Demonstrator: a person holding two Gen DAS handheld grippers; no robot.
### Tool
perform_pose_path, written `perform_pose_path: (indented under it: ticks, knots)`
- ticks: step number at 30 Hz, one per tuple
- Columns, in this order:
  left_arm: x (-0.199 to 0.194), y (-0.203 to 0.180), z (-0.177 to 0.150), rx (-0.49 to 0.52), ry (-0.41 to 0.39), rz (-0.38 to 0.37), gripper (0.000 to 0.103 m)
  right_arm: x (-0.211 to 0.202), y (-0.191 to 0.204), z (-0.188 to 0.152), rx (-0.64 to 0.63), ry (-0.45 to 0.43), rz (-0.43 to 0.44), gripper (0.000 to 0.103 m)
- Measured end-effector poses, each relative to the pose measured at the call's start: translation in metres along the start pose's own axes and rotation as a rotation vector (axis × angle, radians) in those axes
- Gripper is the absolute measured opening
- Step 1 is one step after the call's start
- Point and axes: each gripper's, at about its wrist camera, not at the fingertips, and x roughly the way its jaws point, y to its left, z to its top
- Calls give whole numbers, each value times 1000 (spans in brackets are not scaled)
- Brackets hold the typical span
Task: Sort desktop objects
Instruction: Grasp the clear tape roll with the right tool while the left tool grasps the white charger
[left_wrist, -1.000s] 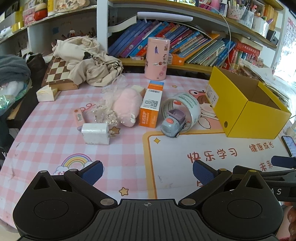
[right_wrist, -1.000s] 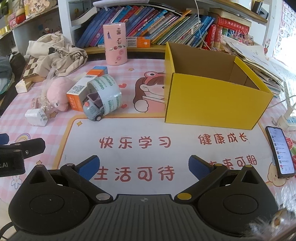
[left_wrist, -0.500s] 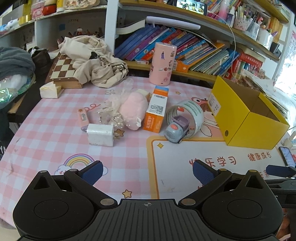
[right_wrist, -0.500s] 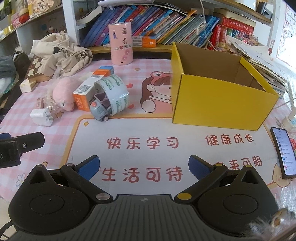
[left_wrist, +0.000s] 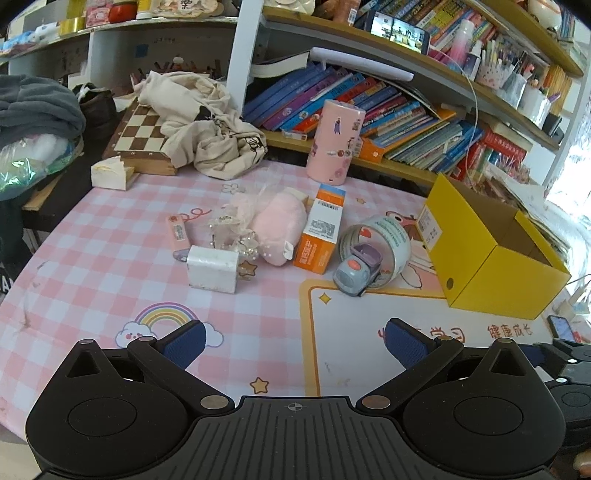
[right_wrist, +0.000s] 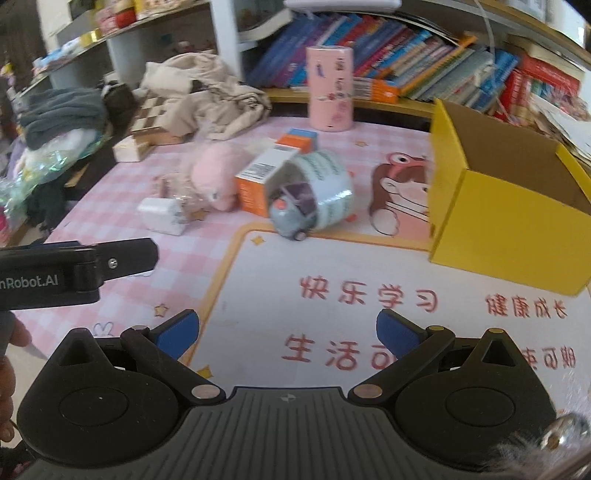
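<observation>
A loose pile lies mid-table: a white charger, a pink plush, an orange-and-white carton, a tape roll and a grey toy car leaning into the roll. An open yellow box stands to the right. My left gripper is open and empty, hovering short of the pile. Over the white mat my right gripper is open too, nothing between its fingers.
A pink cylinder stands at the back by shelved books. A chessboard with a beige cloth lies back left. A small pink eraser rests near the charger. A phone lies at the right edge.
Both grippers have risen and tilted back, so the pile sits lower and further off. The right view has swung left, and the left gripper's body now shows larger in it.
</observation>
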Motion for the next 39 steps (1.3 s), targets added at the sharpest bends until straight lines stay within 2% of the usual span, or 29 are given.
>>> perform_pose_path:
  ticks: [8, 14, 21, 25, 32, 35, 39]
  knots:
    - [-1, 2, 2, -1, -14, 67, 103, 5, -1, 5, -6, -3, 33, 103]
    - [9, 2, 7, -1, 6, 94, 103, 14, -8, 14, -29, -21, 2, 103]
    - [23, 2, 18, 14, -9, 129, 103, 30, -21, 34, -49, -48, -1, 103]
    - [32, 2, 18, 1, -21, 129, 103, 47, -25, 42, -81, -18, -26, 103]
    - [57, 8, 24, -45, 25, 97, 103, 71, -35, 59, -89, -5, 23, 103]
    - [67, 12, 27, -37, 42, 120, 103, 83, -37, 70, -123, 20, 13, 103]
    - [79, 19, 34, -10, 39, 183, 103, 92, -37, 81, -164, -2, -15, 101]
